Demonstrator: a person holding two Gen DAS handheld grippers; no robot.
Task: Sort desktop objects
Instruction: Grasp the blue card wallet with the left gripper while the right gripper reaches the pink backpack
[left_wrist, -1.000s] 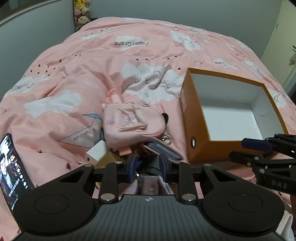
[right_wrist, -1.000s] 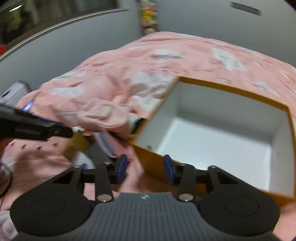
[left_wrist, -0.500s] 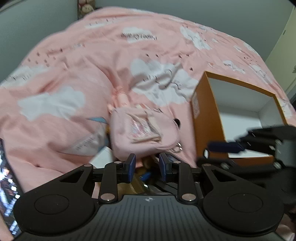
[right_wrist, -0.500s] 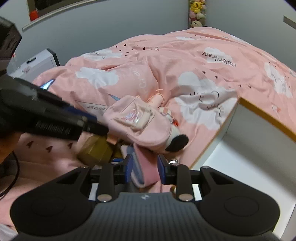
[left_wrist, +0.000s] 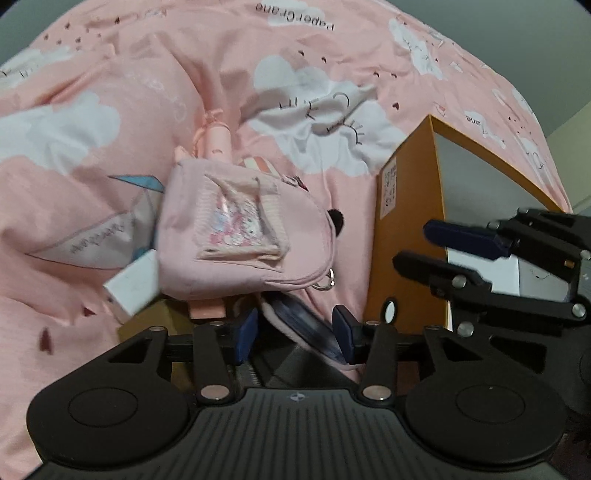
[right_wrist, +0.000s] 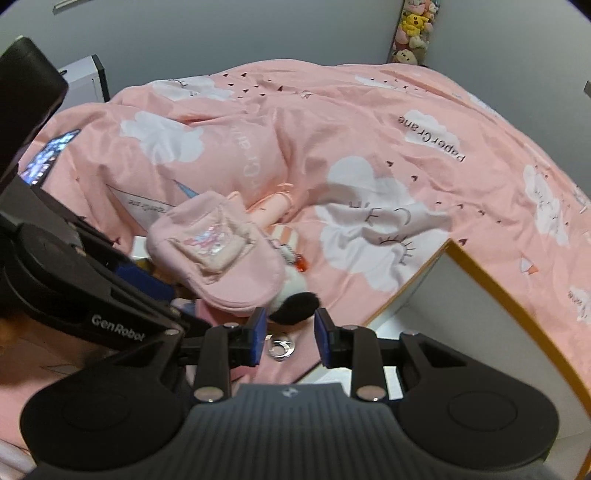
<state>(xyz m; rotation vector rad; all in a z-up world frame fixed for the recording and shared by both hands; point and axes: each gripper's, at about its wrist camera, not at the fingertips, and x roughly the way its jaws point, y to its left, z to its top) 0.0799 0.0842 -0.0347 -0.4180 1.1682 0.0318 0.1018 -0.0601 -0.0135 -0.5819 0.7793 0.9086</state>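
The left gripper (left_wrist: 294, 334) has just been opening; its jaws now stand released around a dark, flat pink-edged item (left_wrist: 303, 325), with no press visible. The right gripper (right_wrist: 288, 334) is parted too, empty, above a metal ring (right_wrist: 280, 347). For a sound pick, the flat item should be centred before closing. The pink pouch (left_wrist: 240, 236) lies just beyond, the orange box (left_wrist: 406, 229) beside it.

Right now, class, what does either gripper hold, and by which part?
Nothing. The left gripper, jaws just opening, straddles the dark wallet without pressing; the right gripper, jaws just closing, frames only a metal ring.
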